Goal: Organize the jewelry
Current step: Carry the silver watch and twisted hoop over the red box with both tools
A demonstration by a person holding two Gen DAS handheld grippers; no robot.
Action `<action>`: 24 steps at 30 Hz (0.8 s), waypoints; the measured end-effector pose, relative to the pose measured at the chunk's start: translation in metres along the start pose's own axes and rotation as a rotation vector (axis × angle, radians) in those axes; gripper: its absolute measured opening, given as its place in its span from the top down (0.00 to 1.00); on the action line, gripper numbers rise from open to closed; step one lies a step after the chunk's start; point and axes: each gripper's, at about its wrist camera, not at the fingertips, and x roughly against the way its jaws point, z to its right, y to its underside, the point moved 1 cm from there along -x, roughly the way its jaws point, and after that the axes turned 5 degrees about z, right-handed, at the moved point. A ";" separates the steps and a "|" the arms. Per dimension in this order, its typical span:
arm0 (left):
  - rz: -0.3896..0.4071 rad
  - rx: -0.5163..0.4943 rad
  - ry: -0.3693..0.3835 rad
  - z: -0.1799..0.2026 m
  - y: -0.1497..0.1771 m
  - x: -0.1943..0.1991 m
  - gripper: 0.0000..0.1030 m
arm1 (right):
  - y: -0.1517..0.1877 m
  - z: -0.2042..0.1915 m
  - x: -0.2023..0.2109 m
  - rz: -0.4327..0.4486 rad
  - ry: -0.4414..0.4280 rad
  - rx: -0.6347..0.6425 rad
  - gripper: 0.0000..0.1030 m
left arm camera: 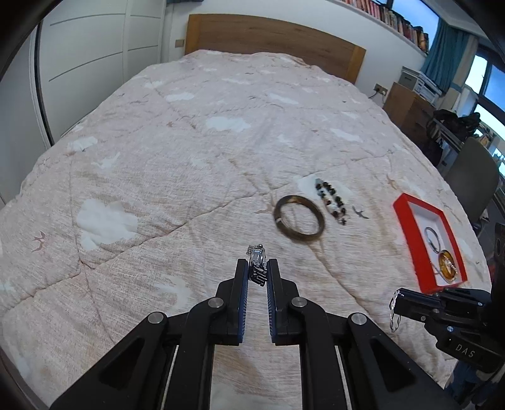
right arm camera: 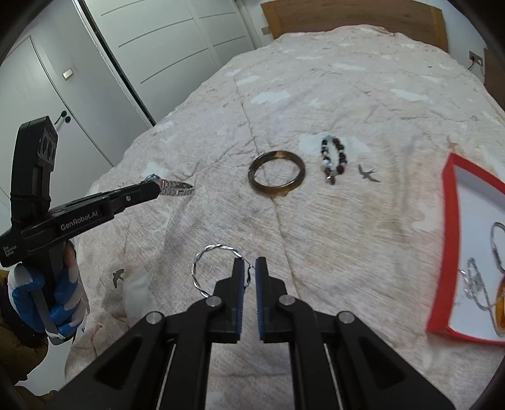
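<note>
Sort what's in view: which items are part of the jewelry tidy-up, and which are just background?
Job:
- metal link bracelet, gripped by left gripper
- twisted silver bangle, gripped by right gripper
- brown bangle on the bedspread
- beaded bracelet beside it
- red box holding a few pieces

Background:
- headboard
- wardrobe doors
- bookshelf

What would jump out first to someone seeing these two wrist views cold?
Both grippers are shut on jewelry above the bedspread: the left gripper pinches a silver link bracelet, the right gripper a twisted silver bangle. Next comes the red box at the right, already holding pieces. Between lie a brown bangle and, beside it, a beaded bracelet.
</note>
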 end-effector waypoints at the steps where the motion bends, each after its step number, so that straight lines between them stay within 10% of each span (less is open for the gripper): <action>1: 0.005 -0.005 0.005 0.005 -0.001 0.004 0.89 | 0.001 0.003 0.009 0.013 0.007 -0.004 0.94; 24: -0.013 -0.192 0.265 0.227 -0.028 -0.032 0.89 | -0.002 0.173 0.140 0.200 0.265 -0.198 0.94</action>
